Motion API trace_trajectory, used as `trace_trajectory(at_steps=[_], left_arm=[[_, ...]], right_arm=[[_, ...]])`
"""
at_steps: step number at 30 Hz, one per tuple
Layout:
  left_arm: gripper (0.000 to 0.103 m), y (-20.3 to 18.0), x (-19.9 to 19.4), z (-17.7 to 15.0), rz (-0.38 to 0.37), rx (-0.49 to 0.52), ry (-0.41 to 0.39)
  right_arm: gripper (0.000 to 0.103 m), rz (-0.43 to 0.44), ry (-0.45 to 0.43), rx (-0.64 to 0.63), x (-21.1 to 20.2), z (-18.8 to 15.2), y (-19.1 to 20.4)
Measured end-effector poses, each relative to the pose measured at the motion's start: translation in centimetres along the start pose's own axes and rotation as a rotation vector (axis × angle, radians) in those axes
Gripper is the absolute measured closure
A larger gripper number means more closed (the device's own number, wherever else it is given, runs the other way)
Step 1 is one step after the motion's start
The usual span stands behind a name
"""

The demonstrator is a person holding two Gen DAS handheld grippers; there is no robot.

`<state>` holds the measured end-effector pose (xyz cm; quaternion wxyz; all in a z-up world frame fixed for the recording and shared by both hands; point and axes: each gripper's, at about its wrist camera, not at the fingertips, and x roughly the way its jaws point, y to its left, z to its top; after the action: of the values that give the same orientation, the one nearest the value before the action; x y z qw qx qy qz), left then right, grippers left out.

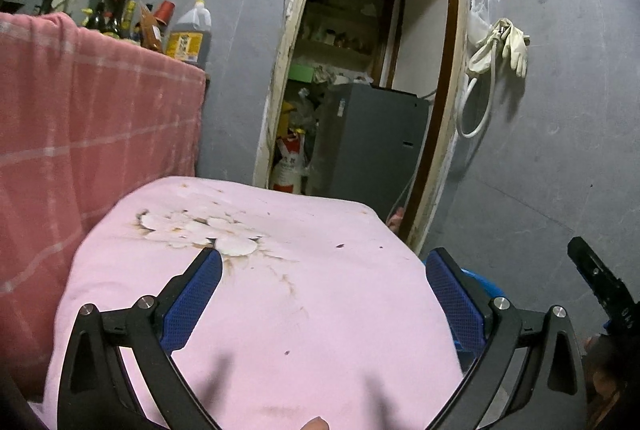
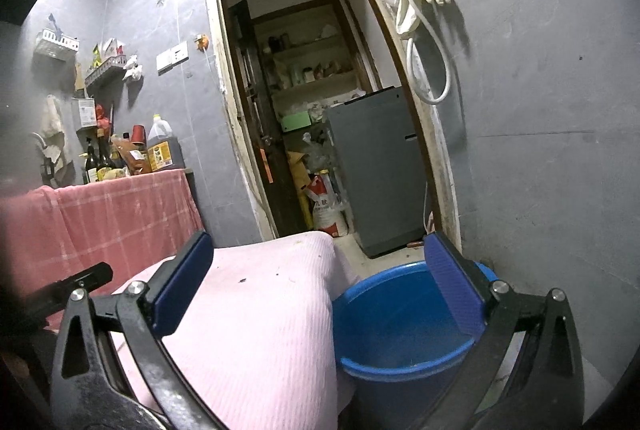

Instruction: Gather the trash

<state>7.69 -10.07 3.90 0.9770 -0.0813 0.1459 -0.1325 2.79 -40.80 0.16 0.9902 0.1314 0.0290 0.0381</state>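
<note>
A blue plastic bucket (image 2: 400,318) stands on the floor, right of a low surface draped in pink cloth (image 2: 260,310); its inside looks almost bare. My right gripper (image 2: 318,246) is open above the cloth's edge and the bucket's rim, with nothing between its fingers. In the left wrist view, my left gripper (image 1: 324,262) is open over the pink cloth (image 1: 280,310), which bears a white flower print and a few dark specks. A sliver of the bucket (image 1: 480,282) shows behind its right finger. Neither gripper holds anything.
A counter with a red checked cloth (image 1: 80,150) stands at the left, with bottles and an oil jug (image 1: 188,34) on it. Straight ahead is a doorway with a grey cabinet (image 2: 376,170) and sacks inside. Gloves and a hose (image 2: 424,30) hang on the right wall.
</note>
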Motion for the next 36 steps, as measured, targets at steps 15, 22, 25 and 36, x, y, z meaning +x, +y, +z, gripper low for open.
trace_trajectory(at_steps=[15, 22, 25, 36], left_arm=[[0.003, 1.2, -4.4, -3.6, 0.057, 0.03, -0.012], [0.003, 1.8, -5.6, -5.2, 0.087, 0.057, -0.017], [0.003, 2.1, -6.0, -5.8, 0.096, 0.072, -0.02], [0.003, 3.7, -6.6, -7.8, 0.119, 0.07, -0.002]], right_arm=[[0.0, -0.018, 0.061, -0.037, -4.8, -3.1, 3.2], [0.0, -0.1, 0.096, -0.076, -5.4, -4.3, 4.6], [0.0, -0.118, 0.103, -0.101, -5.6, -4.8, 5.3], [0.0, -0.154, 0.169, -0.113, -5.4, -6.3, 5.9]])
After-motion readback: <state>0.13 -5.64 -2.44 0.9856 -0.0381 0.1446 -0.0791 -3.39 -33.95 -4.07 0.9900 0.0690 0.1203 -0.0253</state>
